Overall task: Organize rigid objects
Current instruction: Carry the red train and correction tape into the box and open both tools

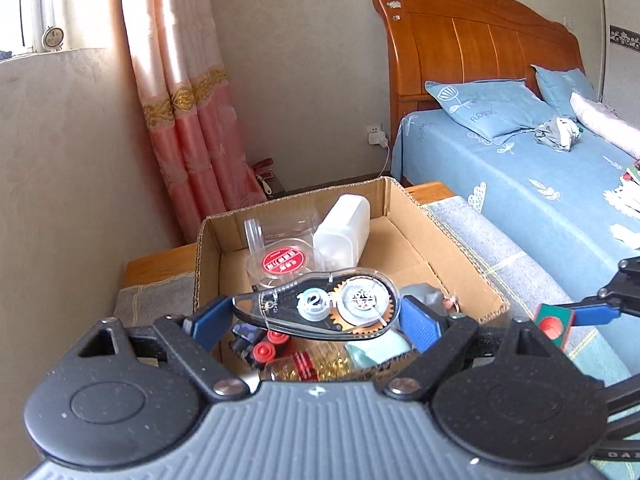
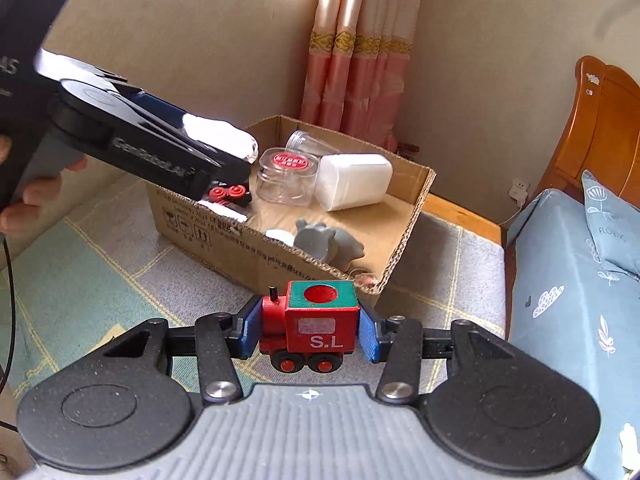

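My left gripper (image 1: 316, 312) clamps the correction tape (image 1: 320, 309) above the cardboard box (image 2: 256, 252); my right gripper (image 2: 308, 326) grips the toy train (image 2: 314, 324) just outside it.

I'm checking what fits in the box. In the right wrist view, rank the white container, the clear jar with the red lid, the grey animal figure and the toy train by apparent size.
1. white container
2. Clear jar, grey animal figure: alike, unranked.
Toy train looks big, but nearest the camera: unsure.
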